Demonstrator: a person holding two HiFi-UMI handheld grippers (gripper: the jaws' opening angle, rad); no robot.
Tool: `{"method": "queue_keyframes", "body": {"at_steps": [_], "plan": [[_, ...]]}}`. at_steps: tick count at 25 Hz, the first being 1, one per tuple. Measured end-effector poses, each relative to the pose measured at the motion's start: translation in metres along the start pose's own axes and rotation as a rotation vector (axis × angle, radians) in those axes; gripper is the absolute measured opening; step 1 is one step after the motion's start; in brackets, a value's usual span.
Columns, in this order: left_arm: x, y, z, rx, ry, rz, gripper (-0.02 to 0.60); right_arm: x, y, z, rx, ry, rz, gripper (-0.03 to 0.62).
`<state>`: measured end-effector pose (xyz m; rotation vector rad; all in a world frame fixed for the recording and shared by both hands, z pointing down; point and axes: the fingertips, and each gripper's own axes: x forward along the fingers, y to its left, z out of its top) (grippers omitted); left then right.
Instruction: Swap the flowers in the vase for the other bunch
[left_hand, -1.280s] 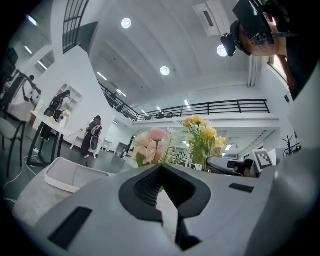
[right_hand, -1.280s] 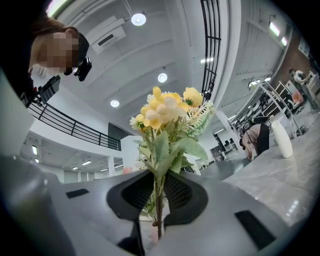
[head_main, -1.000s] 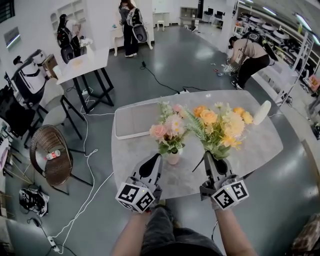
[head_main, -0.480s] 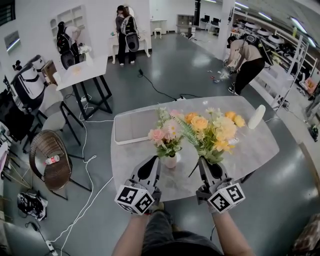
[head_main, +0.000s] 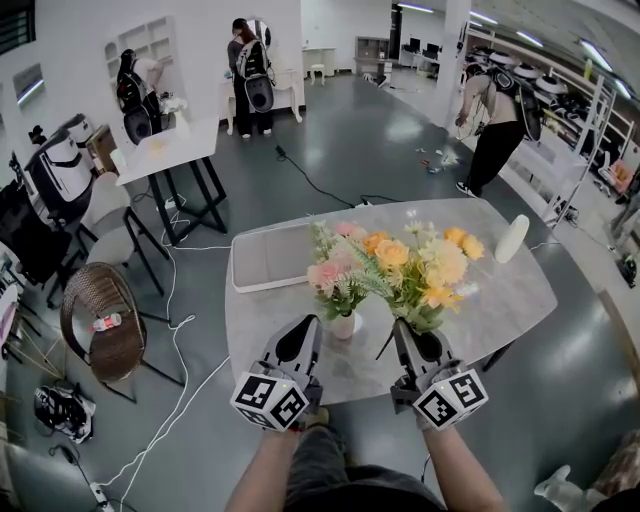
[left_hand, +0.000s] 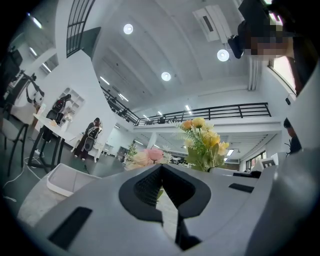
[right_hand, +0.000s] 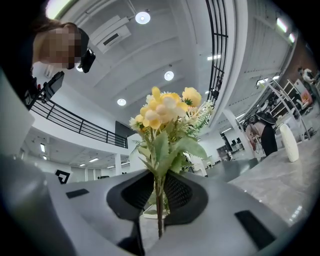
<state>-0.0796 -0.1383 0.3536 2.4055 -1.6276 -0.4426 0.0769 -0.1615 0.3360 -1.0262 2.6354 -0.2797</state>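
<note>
A pink bunch (head_main: 333, 272) stands in a small white vase (head_main: 343, 325) on the grey marble table (head_main: 500, 300). My right gripper (head_main: 404, 334) is shut on the stems of a yellow and orange bunch (head_main: 420, 268) and holds it upright just right of the vase, leaves brushing the pink flowers. In the right gripper view the thin stem (right_hand: 159, 200) is pinched between the jaws of the right gripper (right_hand: 159, 212), with the yellow bunch (right_hand: 167, 117) above. My left gripper (head_main: 302, 338) is shut and empty, just left of the vase. The left gripper view shows the pink bunch (left_hand: 145, 156) and yellow bunch (left_hand: 202, 142) beyond the left gripper (left_hand: 161, 192).
A white tray (head_main: 270, 255) lies at the table's far left. A white bottle (head_main: 511, 238) stands at the far right. Beyond the table are a wicker chair (head_main: 100, 315), floor cables (head_main: 175, 330), a side table (head_main: 165, 145) and several people.
The yellow bunch in my right gripper has come slightly closer to the pink bunch. My left gripper has risen a little. Both grips are unchanged.
</note>
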Motion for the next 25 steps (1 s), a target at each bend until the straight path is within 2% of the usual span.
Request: {"method": "queue_keyframes", "body": {"at_steps": [25], "plan": [[0.007,-0.004,-0.003,-0.016,0.016,-0.022,0.014,-0.002,-0.005,0.003,0.003,-0.004,-0.019,0.069]]}}
